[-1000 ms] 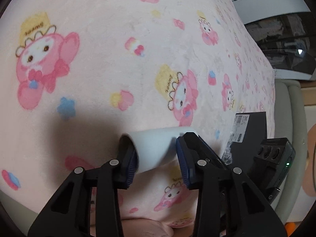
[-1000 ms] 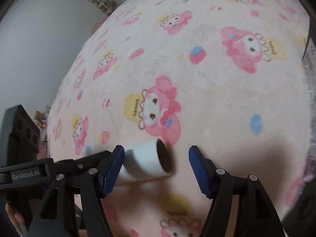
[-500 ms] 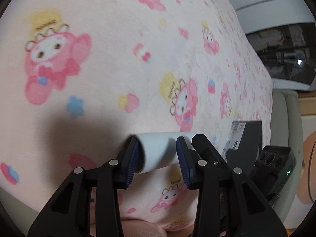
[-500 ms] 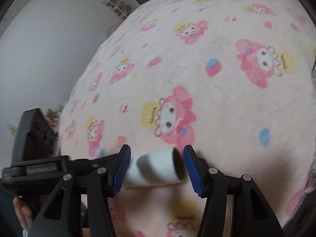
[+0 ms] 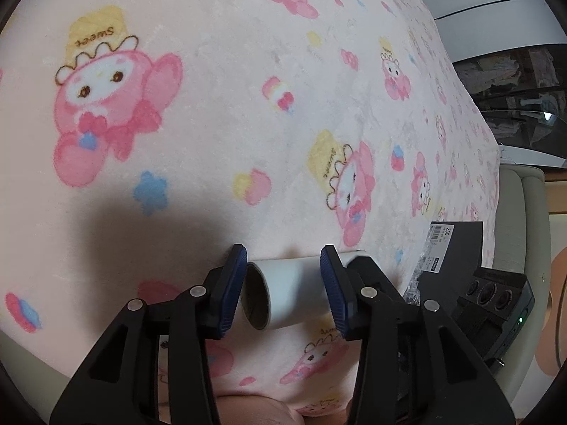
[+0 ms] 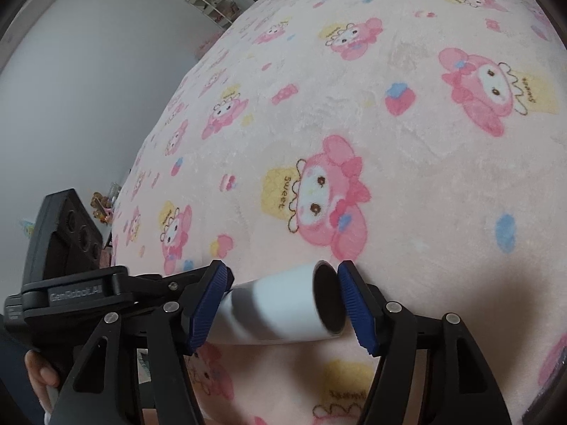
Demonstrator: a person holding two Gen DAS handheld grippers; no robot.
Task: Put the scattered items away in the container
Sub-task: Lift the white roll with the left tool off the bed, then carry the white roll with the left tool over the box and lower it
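So on the left side we've got the left gripper (image 5: 283,285) pointing down at the pink cartoon blanket (image 5: 212,106), with the white cardboard tube (image 5: 297,294) lying on its side on the blanket between the two blue pads. Its open end sits just beside the left pad and its other end runs on behind the right pad. These jaws stand partly apart and have just been easing wider; honestly we can't tell whether the pads actually press on the tube. Off to the right, a dark box (image 5: 457,248) with a barcode label sits at the blanket's edge.

Over on the right gripper (image 6: 283,285) the same tube lies lengthwise between the pads (dark open end toward the right pad). Those jaws have just been opening and stand wide, bracketing the tube rather than squeezing it.
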